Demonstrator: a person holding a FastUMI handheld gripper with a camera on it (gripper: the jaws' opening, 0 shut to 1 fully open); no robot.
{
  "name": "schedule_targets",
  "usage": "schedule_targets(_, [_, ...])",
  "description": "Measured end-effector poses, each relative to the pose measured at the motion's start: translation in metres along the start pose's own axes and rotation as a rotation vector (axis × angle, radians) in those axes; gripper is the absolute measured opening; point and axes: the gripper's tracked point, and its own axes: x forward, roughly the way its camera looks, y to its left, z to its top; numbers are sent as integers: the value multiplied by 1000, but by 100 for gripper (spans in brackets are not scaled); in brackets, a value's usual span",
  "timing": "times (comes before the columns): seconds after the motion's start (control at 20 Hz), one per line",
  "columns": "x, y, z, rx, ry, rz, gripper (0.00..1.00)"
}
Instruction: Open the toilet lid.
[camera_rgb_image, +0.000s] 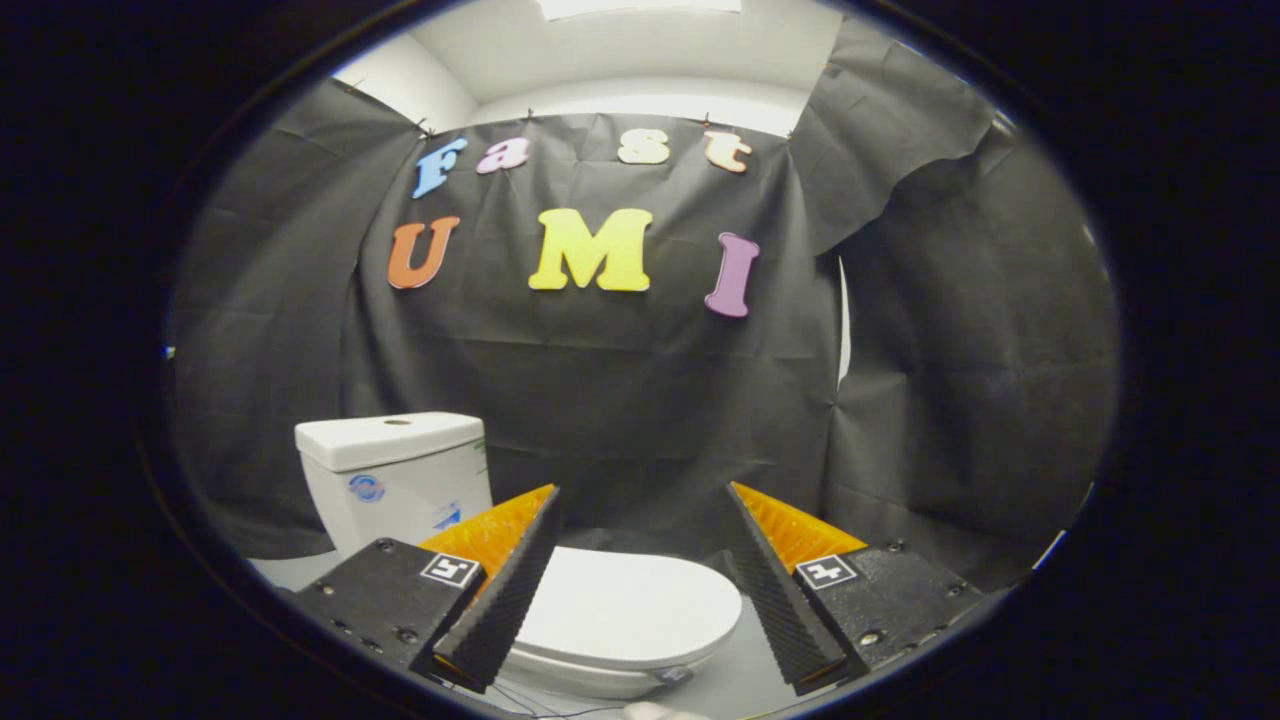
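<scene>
**Claw waiting over a shut toilet**

Black cloth is hanging all around the booth, and a grey floor (745, 680) is lying under everything. Down low, the claw (640, 520) is hanging in the air with its two fingers (505, 600) spread wide apart. Nothing is sitting between them and they are not touching anything.

Just under and a little past the fingers, in the gap between them, the white toilet lid (625, 610) is lying flat and shut on the bowl (590, 678). Because the lid is down, nobody can see inside the bowl. The lid's rounded front end is pointing off toward the right finger's side. Its long way is running from that front end back toward the tank, slanting across the gap.

Farther away, past the left finger, the white tank (395, 475) is standing upright against the cloth. Its top cover is sitting on it, closed, with a small round button in the middle.
</scene>
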Motion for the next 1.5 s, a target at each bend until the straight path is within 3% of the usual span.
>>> schedule_targets(0.2, [41, -40, -26, 37, 44, -4, 100])
schedule_targets(0.35, [62, -72, -62, 140, 124, -18, 100])
schedule_targets(0.65, [77, -120, -173, 317, 303, -52, 100])
schedule_targets(0.8, [68, -121, -234, 497, 424, -65, 100])
schedule_targets(0.95, [58, -119, -278, 601, 492, -88, 100])
schedule_targets(1.3, [32, -85, -327, 778, 647, -44, 95])
schedule_targets(1.5, [27, -68, -338, 880, 709, -14, 81])
